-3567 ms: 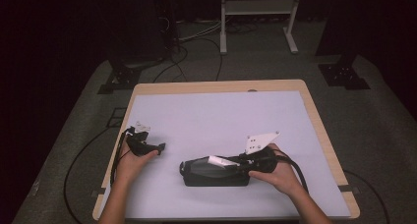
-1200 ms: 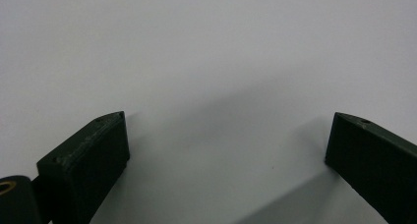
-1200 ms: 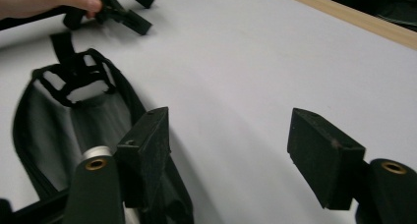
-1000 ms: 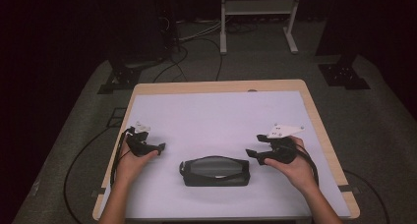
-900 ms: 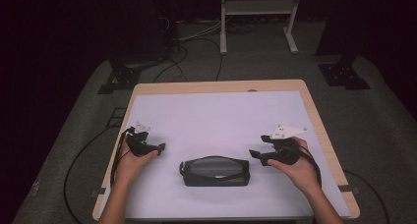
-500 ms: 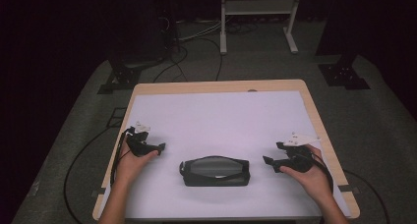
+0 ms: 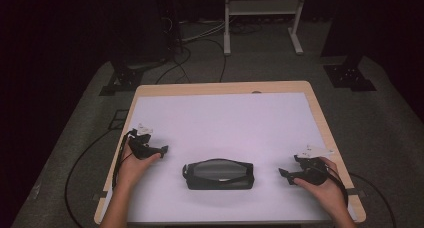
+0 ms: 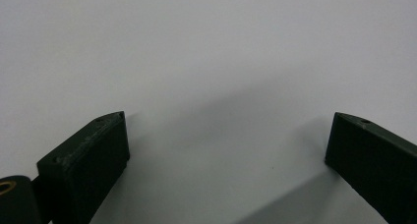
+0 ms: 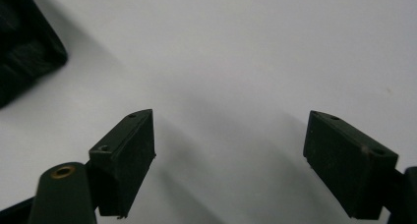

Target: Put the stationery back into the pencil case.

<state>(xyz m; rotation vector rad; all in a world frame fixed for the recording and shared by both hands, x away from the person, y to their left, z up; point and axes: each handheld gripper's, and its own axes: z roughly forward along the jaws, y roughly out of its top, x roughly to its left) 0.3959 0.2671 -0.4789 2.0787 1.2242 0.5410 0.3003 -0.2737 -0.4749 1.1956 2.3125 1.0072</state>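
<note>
I rest both hands apart from the black pouch [image 7: 218,174]: left gripper [image 7: 161,150] jaws wide and empty, right gripper [image 7: 285,174] jaws just opened wide, nothing between them.

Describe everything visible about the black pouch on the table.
The black pouch is a long, soft-looking case with rounded ends, seemingly fabric, with a pale line along its top, perhaps a zip, and a small tab at its left end. It lies flat, lengthwise across the near middle of the white table, between the two hand-held tools. Nothing touches it but the table. A dark corner of it shows in the right gripper view.
</note>
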